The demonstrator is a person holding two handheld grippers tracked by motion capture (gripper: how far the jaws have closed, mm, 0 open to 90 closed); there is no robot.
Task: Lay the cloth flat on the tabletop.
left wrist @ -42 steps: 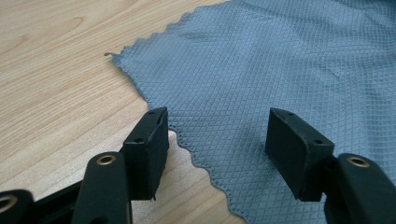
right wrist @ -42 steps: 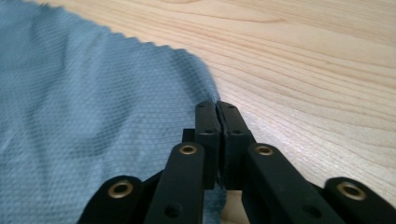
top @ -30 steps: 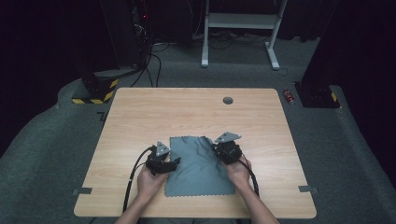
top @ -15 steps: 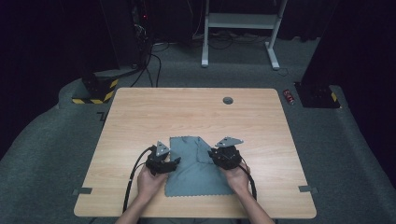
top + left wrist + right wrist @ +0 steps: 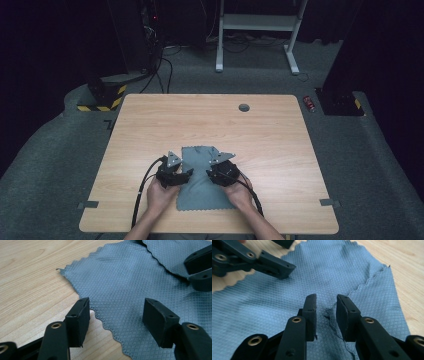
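Note:
A grey-blue cloth (image 5: 200,189) with a scalloped edge lies on the wooden table (image 5: 280,150) near its front. Its right side is folded over toward the middle as a flap (image 5: 379,295). My right gripper (image 5: 212,175) (image 5: 326,298) hovers low over the flap's edge. Its jaws have just been opening, and a small rumple of cloth lies between them with the pads off it. My left gripper (image 5: 184,173) (image 5: 116,305) stands open across the cloth's left edge (image 5: 100,322), one jaw over bare wood, the other over cloth (image 5: 120,272). The two grippers face each other closely.
A round cable hole (image 5: 244,107) sits near the table's far edge. Black cables (image 5: 142,187) trail from both grippers toward the front. A red can (image 5: 310,103) and a white desk frame (image 5: 260,22) are on the floor beyond the table.
The right gripper has moved left toward the middle, bringing the cloth's right edge over the cloth, and its jaws have parted. The left gripper has stayed put.

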